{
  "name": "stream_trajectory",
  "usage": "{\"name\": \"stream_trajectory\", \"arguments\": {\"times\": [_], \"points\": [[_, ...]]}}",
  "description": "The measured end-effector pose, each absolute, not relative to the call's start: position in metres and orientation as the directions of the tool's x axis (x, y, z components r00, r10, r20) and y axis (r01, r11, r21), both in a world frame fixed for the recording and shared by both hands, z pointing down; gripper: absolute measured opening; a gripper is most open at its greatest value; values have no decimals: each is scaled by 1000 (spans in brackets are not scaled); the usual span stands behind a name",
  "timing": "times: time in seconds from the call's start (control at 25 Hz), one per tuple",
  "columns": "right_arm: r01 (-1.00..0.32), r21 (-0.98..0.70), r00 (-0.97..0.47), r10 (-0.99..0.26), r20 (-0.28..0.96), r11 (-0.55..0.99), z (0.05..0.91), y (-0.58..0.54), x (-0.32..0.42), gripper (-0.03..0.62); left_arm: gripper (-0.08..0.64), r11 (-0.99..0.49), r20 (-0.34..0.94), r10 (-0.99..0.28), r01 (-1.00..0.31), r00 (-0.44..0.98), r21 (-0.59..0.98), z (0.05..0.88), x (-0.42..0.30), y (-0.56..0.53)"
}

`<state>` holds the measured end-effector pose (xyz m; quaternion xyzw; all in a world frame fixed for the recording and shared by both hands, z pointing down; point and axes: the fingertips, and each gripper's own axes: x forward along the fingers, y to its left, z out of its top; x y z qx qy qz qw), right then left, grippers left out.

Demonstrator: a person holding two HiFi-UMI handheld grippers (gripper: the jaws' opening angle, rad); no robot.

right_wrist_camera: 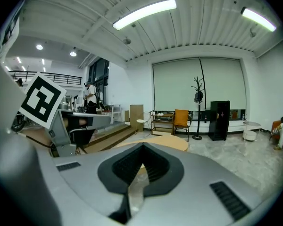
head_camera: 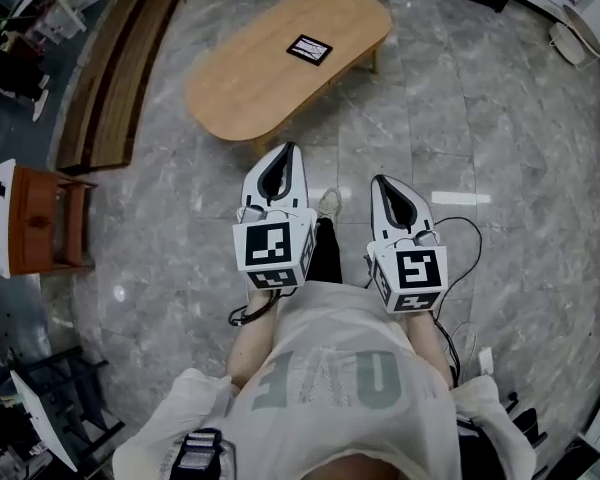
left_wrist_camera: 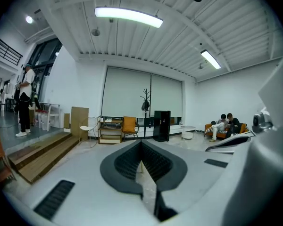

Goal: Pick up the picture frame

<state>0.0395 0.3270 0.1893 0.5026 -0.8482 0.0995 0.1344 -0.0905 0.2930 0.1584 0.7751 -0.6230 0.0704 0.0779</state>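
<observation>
The picture frame (head_camera: 309, 49), black-edged with a pale inside, lies flat on an oval wooden coffee table (head_camera: 250, 78) at the top of the head view. Both grippers are held side by side over the grey stone floor, well short of the table. My left gripper (head_camera: 288, 150) points toward the table's near end with its jaws shut and nothing between them (left_wrist_camera: 141, 144). My right gripper (head_camera: 381, 181) is level with it, also shut and empty (right_wrist_camera: 142, 148). The right gripper view shows part of the tabletop (right_wrist_camera: 174, 142) ahead; the frame is not visible there.
A long wooden step platform (head_camera: 120, 68) runs along the left. A brown wooden chair (head_camera: 42, 220) stands at the left edge. A black cable (head_camera: 458, 230) trails on the floor by my right gripper. The person's shoe (head_camera: 328, 204) is between the grippers.
</observation>
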Motion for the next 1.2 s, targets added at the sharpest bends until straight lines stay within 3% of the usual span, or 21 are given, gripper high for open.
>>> {"name": "stream_trajectory", "arguments": {"times": [0.6, 1.2], "points": [[-877, -46, -460, -808, 368, 479, 157, 64, -17, 5, 9, -251, 184, -951, -968, 250, 19, 114, -132, 18], [-888, -60, -450, -836, 314, 456, 146, -2, 20, 5, 9, -247, 209, -946, -969, 246, 25, 117, -94, -42]]}}
